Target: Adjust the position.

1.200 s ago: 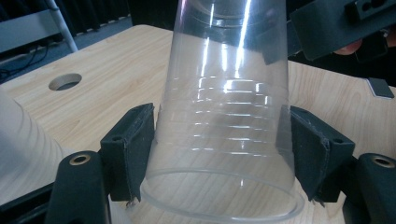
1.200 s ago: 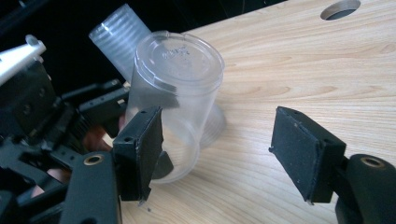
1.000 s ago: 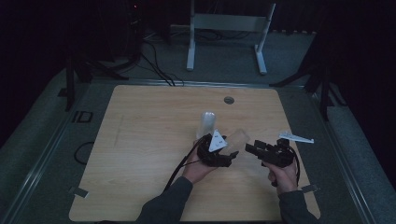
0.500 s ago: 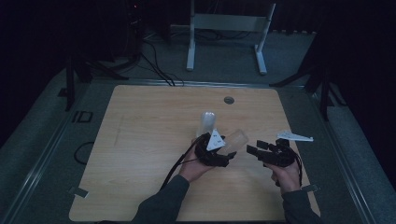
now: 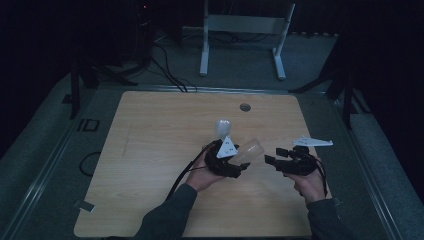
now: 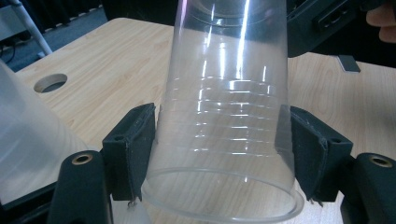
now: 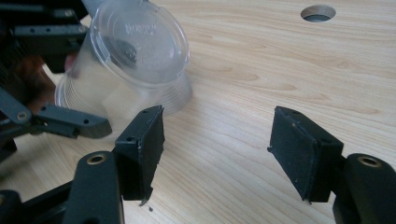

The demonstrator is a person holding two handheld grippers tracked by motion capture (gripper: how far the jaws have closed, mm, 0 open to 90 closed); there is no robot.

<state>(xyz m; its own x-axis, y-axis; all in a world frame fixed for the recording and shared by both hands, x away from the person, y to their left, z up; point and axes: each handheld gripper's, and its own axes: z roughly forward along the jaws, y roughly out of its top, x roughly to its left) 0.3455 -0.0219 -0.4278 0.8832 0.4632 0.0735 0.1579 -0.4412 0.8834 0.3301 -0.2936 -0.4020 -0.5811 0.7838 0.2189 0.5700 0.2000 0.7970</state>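
Sideways, left tool (image 6: 219, 154) clamps clear cup (image 6: 224, 116); right tool (image 7: 217, 149) gapes

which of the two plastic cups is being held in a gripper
The clear cup, clamped between the left gripper's jaws and tipped toward the open right gripper. The other, cloudier cup stands free on the table just beyond it.

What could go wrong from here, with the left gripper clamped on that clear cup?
1. The left gripper squeezes the thin clear plastic cup near its rim; it might buckle or slip.
2. The open right gripper sits close to the cup's base and could knock it.
3. Another cup stands just behind, easily toppled.
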